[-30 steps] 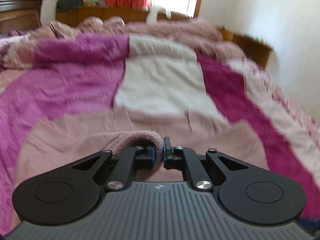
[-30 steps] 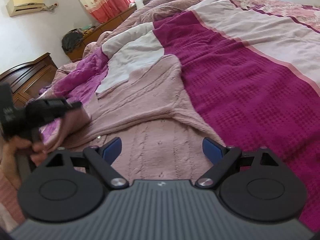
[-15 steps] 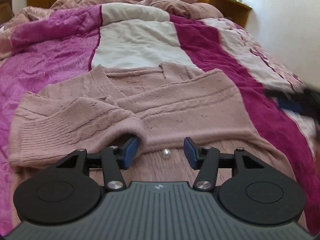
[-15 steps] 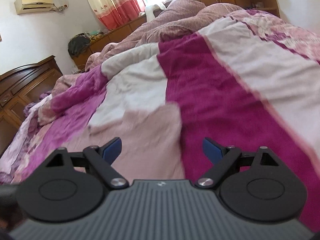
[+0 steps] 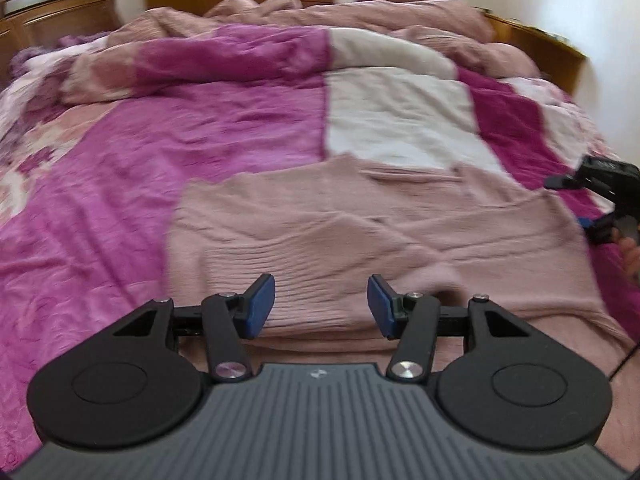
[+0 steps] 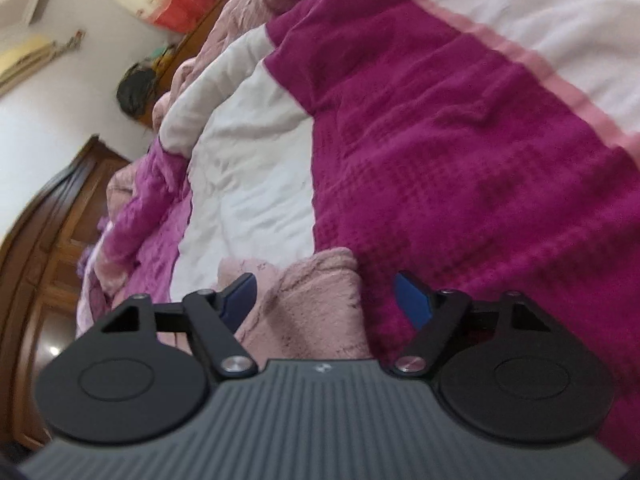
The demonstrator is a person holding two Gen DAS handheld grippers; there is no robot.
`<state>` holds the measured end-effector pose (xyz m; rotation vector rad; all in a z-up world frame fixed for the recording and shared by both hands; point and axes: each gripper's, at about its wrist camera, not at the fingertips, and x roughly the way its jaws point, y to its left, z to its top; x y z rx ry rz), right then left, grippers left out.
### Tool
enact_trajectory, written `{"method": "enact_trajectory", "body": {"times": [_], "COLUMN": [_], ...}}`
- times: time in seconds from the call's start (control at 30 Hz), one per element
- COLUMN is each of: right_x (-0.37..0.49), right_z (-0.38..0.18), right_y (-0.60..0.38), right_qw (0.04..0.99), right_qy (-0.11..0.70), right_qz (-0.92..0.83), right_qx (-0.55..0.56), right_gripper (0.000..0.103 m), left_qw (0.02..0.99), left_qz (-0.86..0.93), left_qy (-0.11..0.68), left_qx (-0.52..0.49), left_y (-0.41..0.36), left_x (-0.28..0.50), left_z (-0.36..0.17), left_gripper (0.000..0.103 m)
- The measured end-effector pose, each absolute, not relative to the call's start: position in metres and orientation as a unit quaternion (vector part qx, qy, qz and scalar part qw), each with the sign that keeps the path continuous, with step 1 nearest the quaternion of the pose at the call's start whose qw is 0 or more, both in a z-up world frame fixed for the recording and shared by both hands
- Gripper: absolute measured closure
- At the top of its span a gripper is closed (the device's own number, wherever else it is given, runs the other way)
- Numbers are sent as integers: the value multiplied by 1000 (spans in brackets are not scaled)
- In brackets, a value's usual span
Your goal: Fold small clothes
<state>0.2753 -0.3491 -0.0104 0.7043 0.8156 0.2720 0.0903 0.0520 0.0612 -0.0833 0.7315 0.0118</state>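
Note:
A pale pink knitted sweater (image 5: 372, 232) lies on the bed, one sleeve folded across its body. My left gripper (image 5: 321, 306) is open and empty, just above the sweater's near part. My right gripper (image 6: 330, 300) is open, and a corner of the sweater (image 6: 316, 304) lies between its spread fingers, not pinched. The right gripper also shows in the left wrist view (image 5: 600, 196) at the sweater's right edge.
The bed carries a patchwork blanket of magenta (image 5: 168, 148), white (image 5: 396, 120) and pink. A rumpled pink quilt (image 5: 360, 20) lies at the head. A dark wooden cabinet (image 6: 44, 232) stands to the left, and a wooden headboard shelf (image 5: 532, 40) at the back.
My left gripper let go of the sleeve, which now lies folded over the sweater, and it opened wider. My right gripper tilted and moved down to the sweater's corner.

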Motion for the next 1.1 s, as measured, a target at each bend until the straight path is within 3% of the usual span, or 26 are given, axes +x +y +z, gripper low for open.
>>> {"method": "enact_trajectory", "body": {"times": [0.1, 0.17, 0.23, 0.3, 0.4, 0.57, 0.7, 0.73, 0.87, 1.1], "right_x": [283, 285, 280, 268, 251, 269, 276, 276, 261, 197], "right_z": [-7, -3, 7, 19, 32, 6, -8, -6, 9, 54], "right_y": [-341, -333, -323, -316, -303, -290, -286, -285, -281, -260], "right_qw": [850, 852, 868, 893, 935, 943, 940, 940, 944, 959], "right_qy": [384, 386, 369, 329, 271, 315, 329, 331, 323, 271], "right_qz": [147, 161, 172, 183, 172, 97, 79, 72, 48, 78], "right_qx": [329, 313, 283, 245, 153, 42, 45, 50, 45, -1], "right_gripper": [39, 69, 82, 84, 85, 84, 81, 78, 47, 46], "left_qw": [931, 927, 923, 923, 925, 927, 928, 928, 931, 929], "left_qz": [30, 36, 39, 40, 39, 40, 38, 38, 43, 59], "left_qy": [362, 369, 376, 376, 374, 371, 368, 366, 358, 361], "left_qx": [-44, -57, -72, -70, -50, -45, -50, -50, -54, -52], "left_y": [65, 73, 78, 78, 72, 68, 70, 72, 79, 97], "left_x": [94, 98, 102, 103, 105, 105, 100, 97, 87, 67], "left_z": [53, 47, 41, 38, 36, 36, 43, 45, 57, 68], "left_gripper": [44, 44, 44, 44, 44, 44, 44, 44, 44, 44]}}
